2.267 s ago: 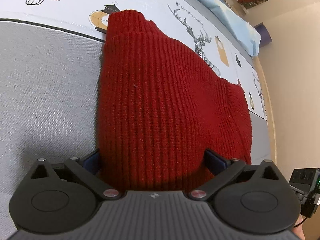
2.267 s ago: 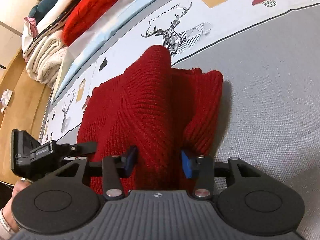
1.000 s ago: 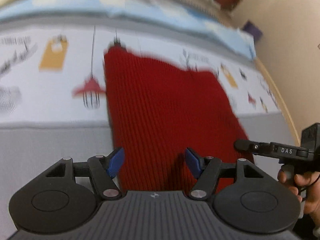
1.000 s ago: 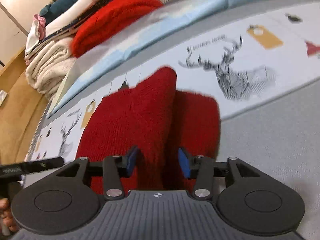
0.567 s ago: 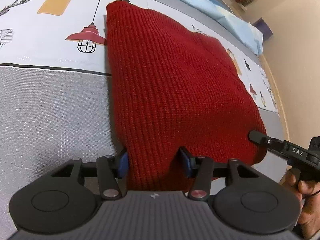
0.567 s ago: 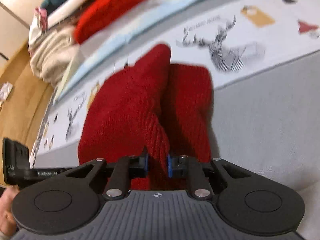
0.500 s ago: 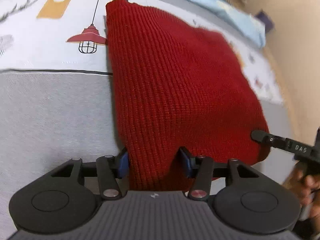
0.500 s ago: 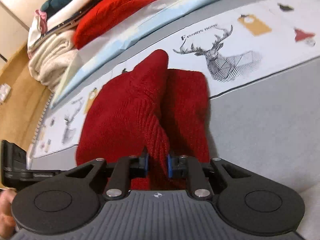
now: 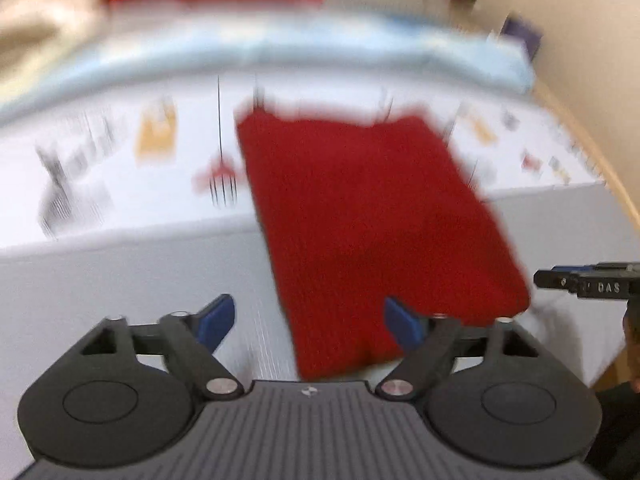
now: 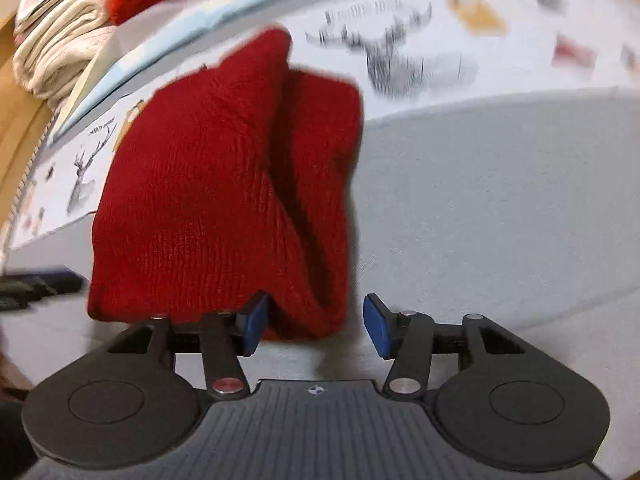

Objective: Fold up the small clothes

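Note:
A red knit garment (image 9: 372,220) lies folded on the bed, half on the printed white band and half on the grey part. My left gripper (image 9: 310,322) hovers above its near edge with jaws opening wide; the cloth lies below them, not pinched. The left wrist view is blurred by motion. In the right wrist view the red knit garment (image 10: 224,184) shows a raised fold down its middle. My right gripper (image 10: 316,326) has its jaws opening; the near corner of the fold sits by the left pad, and the right pad stands off it.
A grey and white bed cover (image 10: 480,200) with deer and lamp prints spreads all round. A stack of folded clothes (image 10: 60,40) and a light blue sheet (image 9: 320,56) lie at the back. The other gripper (image 9: 580,280) shows at the right edge, held by a hand.
Half a second ago both grippers pinched the garment's near edge. Both have now let go, and the left one has pulled up and back, so the garment looks smaller.

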Demonstrator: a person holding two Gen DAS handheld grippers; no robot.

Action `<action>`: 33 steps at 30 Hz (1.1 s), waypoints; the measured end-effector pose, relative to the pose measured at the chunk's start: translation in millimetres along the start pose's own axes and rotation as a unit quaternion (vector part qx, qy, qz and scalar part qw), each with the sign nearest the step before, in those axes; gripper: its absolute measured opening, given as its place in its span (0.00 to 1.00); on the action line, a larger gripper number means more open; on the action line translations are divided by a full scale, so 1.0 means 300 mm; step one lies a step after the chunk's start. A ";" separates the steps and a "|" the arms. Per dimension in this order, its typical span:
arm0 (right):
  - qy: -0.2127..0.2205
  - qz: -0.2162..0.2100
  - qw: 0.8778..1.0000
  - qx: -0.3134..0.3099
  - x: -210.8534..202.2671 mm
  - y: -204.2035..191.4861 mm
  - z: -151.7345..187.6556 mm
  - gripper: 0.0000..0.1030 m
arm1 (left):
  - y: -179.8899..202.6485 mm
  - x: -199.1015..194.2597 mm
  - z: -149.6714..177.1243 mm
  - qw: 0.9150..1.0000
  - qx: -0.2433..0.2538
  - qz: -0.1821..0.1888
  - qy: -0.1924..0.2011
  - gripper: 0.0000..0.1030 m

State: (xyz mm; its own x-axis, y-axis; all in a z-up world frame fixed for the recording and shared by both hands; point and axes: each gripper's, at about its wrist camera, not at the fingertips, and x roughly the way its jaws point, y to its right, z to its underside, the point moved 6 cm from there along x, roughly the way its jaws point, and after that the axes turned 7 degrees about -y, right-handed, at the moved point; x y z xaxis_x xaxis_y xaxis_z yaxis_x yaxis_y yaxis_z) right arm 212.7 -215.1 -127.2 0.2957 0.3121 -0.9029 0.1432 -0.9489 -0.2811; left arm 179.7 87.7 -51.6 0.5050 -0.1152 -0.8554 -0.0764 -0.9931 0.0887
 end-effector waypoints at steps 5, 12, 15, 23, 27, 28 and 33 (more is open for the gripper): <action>0.175 0.044 0.983 -0.022 -0.294 -0.087 0.030 0.85 | 0.055 -0.269 0.128 0.989 0.014 -0.047 0.143 1.00; 0.268 0.057 0.959 -0.068 -0.473 -0.246 0.259 0.99 | 0.151 -0.365 0.365 0.990 -0.015 -0.051 0.131 1.00; 0.266 0.062 0.960 -0.058 -0.447 -0.254 0.358 0.99 | 0.179 -0.328 0.444 0.988 -0.035 -0.063 0.134 1.00; 0.215 0.078 0.971 -0.063 -0.334 -0.268 0.416 0.99 | 0.207 -0.219 0.440 0.988 -0.025 -0.093 0.122 1.00; 0.203 0.089 0.973 -0.064 -0.300 -0.266 0.416 0.99 | 0.189 -0.182 0.423 0.989 -0.046 -0.088 0.108 1.00; 0.202 0.088 0.973 -0.065 -0.296 -0.269 0.413 0.99 | 0.187 -0.178 0.422 0.989 -0.053 -0.086 0.106 1.00; 0.206 0.087 0.972 -0.073 -0.289 -0.282 0.405 0.99 | 0.190 -0.175 0.412 0.990 -0.055 -0.082 0.104 1.00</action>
State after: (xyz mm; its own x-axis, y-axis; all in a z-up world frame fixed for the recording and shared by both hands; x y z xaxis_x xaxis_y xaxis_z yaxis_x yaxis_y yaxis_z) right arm 60.1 -167.6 -64.7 0.6762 0.1679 -0.7174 0.1812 -0.9817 -0.0589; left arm 42.5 39.5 -64.9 0.6690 0.0576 -0.7410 0.1103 -0.9936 0.0224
